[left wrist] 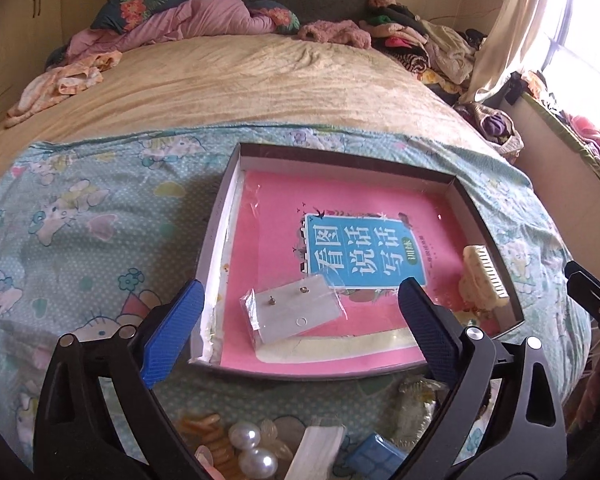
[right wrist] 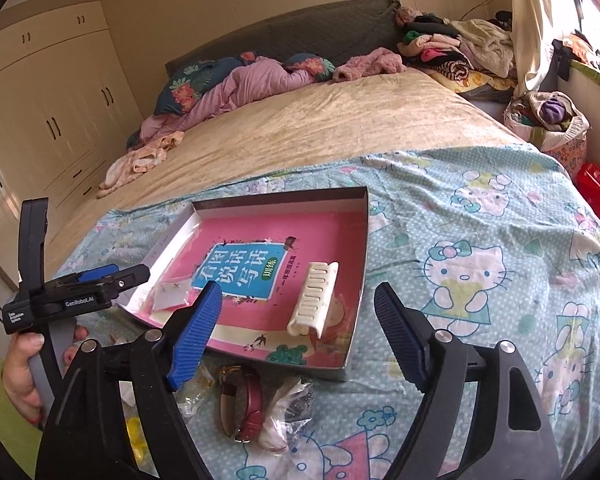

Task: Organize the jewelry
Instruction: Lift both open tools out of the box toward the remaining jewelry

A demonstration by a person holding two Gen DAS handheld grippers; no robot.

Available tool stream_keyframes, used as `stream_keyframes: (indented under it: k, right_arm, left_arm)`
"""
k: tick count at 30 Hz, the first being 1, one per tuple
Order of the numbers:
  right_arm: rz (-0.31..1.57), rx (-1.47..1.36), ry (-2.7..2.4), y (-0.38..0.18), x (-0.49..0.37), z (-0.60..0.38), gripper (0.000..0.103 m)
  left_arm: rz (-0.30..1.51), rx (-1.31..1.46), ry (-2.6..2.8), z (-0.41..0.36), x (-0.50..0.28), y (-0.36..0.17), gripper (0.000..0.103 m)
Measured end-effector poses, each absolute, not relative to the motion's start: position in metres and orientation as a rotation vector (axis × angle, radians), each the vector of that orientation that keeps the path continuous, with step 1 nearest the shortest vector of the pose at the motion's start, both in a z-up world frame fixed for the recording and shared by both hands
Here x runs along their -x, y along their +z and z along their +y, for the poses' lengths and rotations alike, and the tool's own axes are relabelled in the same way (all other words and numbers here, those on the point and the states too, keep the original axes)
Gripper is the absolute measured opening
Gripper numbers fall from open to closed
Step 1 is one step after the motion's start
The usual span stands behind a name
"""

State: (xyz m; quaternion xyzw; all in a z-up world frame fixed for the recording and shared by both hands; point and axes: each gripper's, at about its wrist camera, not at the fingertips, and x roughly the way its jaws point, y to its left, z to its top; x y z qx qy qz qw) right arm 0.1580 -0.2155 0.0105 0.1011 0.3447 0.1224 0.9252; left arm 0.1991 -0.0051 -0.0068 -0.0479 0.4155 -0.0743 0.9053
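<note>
Jewelry pieces lie partly inside a shallow cardboard tray point(left wrist: 488, 208) on the bed: an earring card in clear wrap point(left wrist: 292, 312) at the tray's near left and a cream comb-style hair clip point(right wrist: 314, 300) at its near right, both resting on a pink book cover. Outside the tray's near edge, on the cartoon-print sheet point(right wrist: 480, 240), are two pearl beads point(left wrist: 252, 448) and a red-strapped watch point(right wrist: 248, 400). The left tool point(left wrist: 300, 332) and the right tool point(right wrist: 298, 330) both hang above the tray with jaws apart and nothing between them.
</note>
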Motion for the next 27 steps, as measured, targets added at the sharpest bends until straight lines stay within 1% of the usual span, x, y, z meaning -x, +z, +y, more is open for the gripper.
stream_keyframes:
  k: [1,6,14,27]
  right_arm:
    - [0.699,-0.206,0.254,0.014,-0.155,-0.215,0.078]
    - [0.674,-0.2,0.267,0.026,-0.145,-0.213,0.082]
    - [0.65,-0.184,0.29,0.041,-0.128,-0.206,0.082]
    - [0.638,-0.162,0.322,0.054,-0.105,-0.197,0.082]
  left_arm:
    - [0.848,0.103,-0.153,-0.004,-0.195,-0.002,0.093]
    - [0.814,0.119,-0.151,0.001,-0.18,0.014,0.093]
    - [0.769,0.121,-0.15,0.006,-0.151,0.034,0.093]
    - [0.728,0.111,-0.146,0.01,-0.106,0.046,0.093]
